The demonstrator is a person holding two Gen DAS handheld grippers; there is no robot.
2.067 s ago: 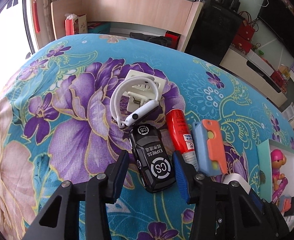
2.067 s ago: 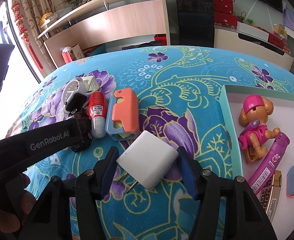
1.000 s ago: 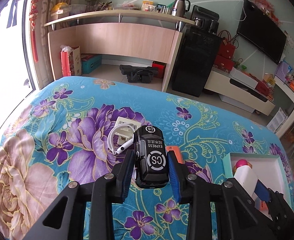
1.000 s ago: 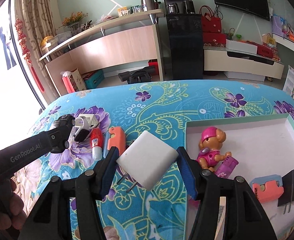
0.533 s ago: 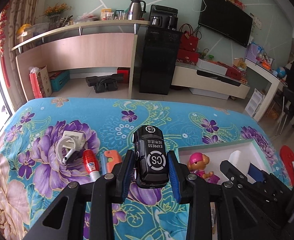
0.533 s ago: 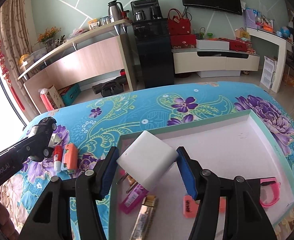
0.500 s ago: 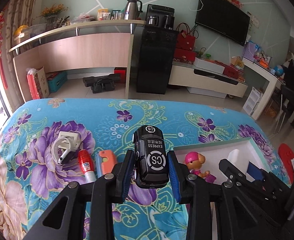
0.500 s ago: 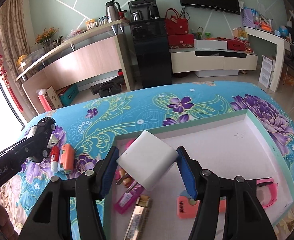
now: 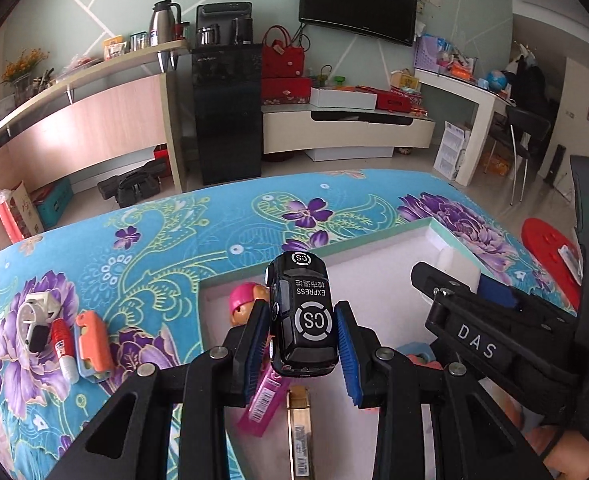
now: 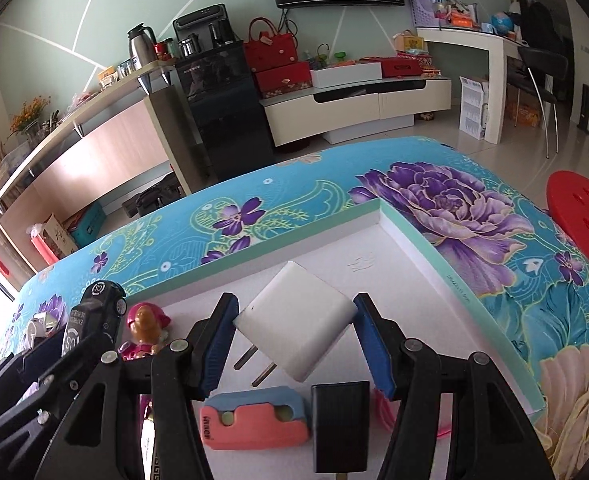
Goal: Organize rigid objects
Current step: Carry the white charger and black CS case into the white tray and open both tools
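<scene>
Above a shallow white box (image 10: 414, 248) with a mint rim, lying on a floral-clothed surface (image 10: 474, 208), both grippers hang with loads. The left gripper (image 9: 303, 340) is clamped narrow on a black toy car (image 9: 303, 312); its blue pads press the car's sides, and the roof shows a "CS" ring and the word "EXPRESS". The car is in the air over the box's near left part. The right gripper (image 10: 294, 344) holds a white charger (image 10: 296, 324) at a middling width, pads on two opposite corners, so that the block sits tilted with its two prongs pointing down to the left. It hangs over the middle of the box.

In the box lie a pink-helmeted toy dog (image 10: 144, 328) by the left wall, a pink-and-blue case (image 10: 254, 420), a black adapter (image 10: 339, 424) just beside that case, and a pink strap (image 10: 382, 408) mostly hidden behind the right pad. In the left wrist view a magenta tube (image 9: 260, 404) and a gold bar (image 9: 300, 432) lie side by side under the car.

Outside the box, on the cloth to the left, stand three things in a row, close together: a white clip with a strap (image 9: 36, 320), a red glue stick (image 9: 62, 344) and an orange-and-blue case (image 9: 92, 344).

A hand (image 9: 554, 448) shows at the lower right of the left wrist view.
</scene>
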